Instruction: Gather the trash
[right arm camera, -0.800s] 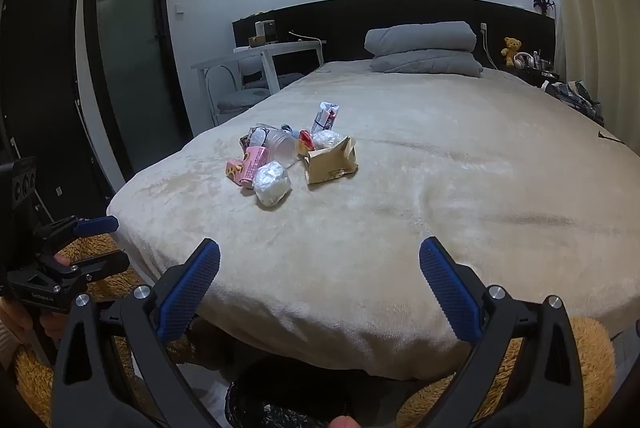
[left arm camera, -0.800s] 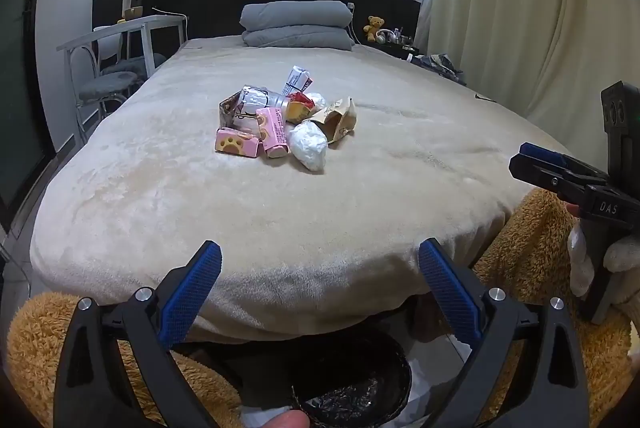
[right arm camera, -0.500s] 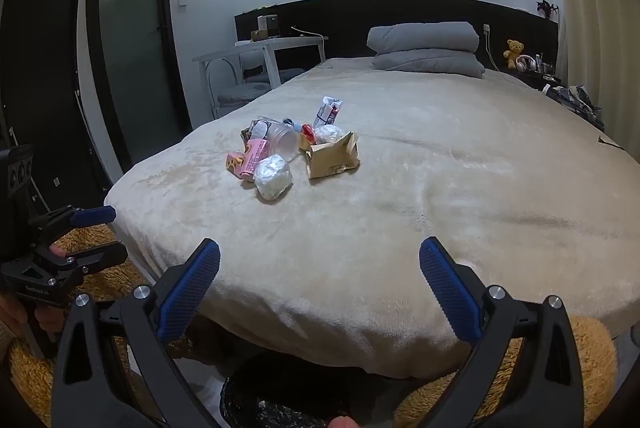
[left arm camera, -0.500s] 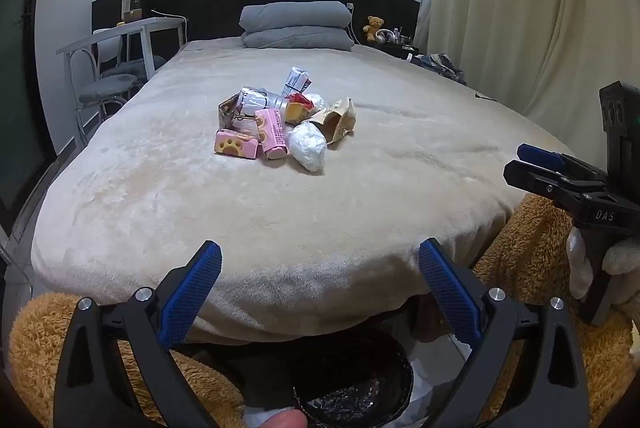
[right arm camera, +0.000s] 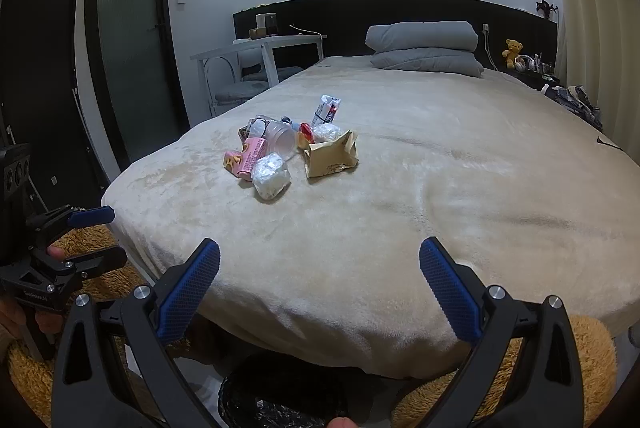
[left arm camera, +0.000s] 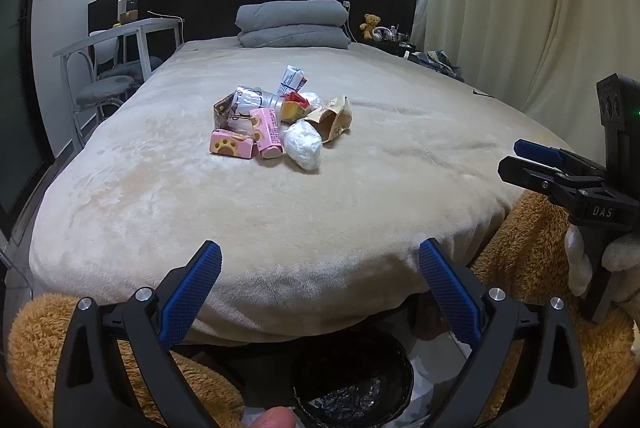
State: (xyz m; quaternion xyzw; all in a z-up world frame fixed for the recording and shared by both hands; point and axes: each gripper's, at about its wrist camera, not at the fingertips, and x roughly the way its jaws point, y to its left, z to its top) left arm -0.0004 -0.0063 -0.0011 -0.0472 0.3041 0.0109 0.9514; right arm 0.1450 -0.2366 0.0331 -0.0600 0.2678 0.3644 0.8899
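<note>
Trash pile sits mid-bed on the beige blanket, well apart from both grippers: pink cartons, a crumpled white bag, a torn brown paper bag. The black-lined bin waits on the floor below the bed's foot. Left gripper and right gripper hang wide open, empty. Loosely heaped pieces could scatter if one is tugged out, and the soft blanket may bunch into closing fingers.

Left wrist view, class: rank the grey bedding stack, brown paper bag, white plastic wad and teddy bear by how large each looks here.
1. Grey bedding stack, largest though far off.
2. Brown paper bag and white plastic wad: about alike, so unranked.
3. Teddy bear, smallest, but its distance shrinks it.
</note>
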